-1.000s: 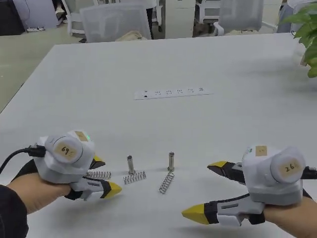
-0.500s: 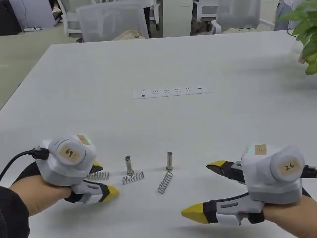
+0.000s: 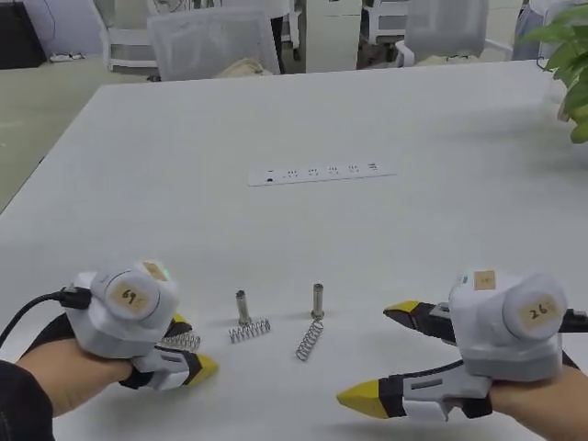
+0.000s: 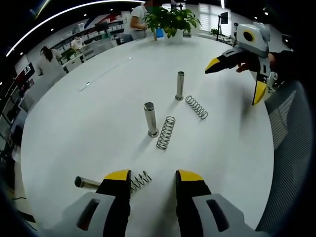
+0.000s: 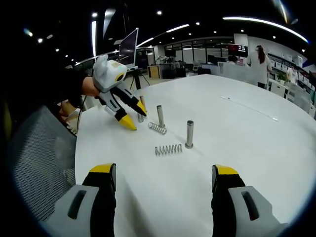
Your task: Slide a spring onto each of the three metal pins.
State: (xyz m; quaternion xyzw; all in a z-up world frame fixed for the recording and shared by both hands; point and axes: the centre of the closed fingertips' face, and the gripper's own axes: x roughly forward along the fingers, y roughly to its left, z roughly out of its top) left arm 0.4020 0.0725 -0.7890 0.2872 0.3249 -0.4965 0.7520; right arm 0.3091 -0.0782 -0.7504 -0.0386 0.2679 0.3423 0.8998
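Observation:
Two metal pins stand upright on the white table. A spring lies by the left pin, and another spring lies by the right pin. A third pin lies flat beside my left gripper, which is open low over the table. A third spring lies just inside its left jaw. My right gripper is wide open to the right of the pins, holding nothing. From the right gripper view the pins stand ahead of the left gripper.
A white power strip is set in the table's middle. A potted plant stands at the far right edge. Chairs line the far side, and people are in the background.
My left gripper has eased slightly toward the near edge, and the small spring beside it sits a little closer to me. The right gripper, upright pins and other springs have not moved.

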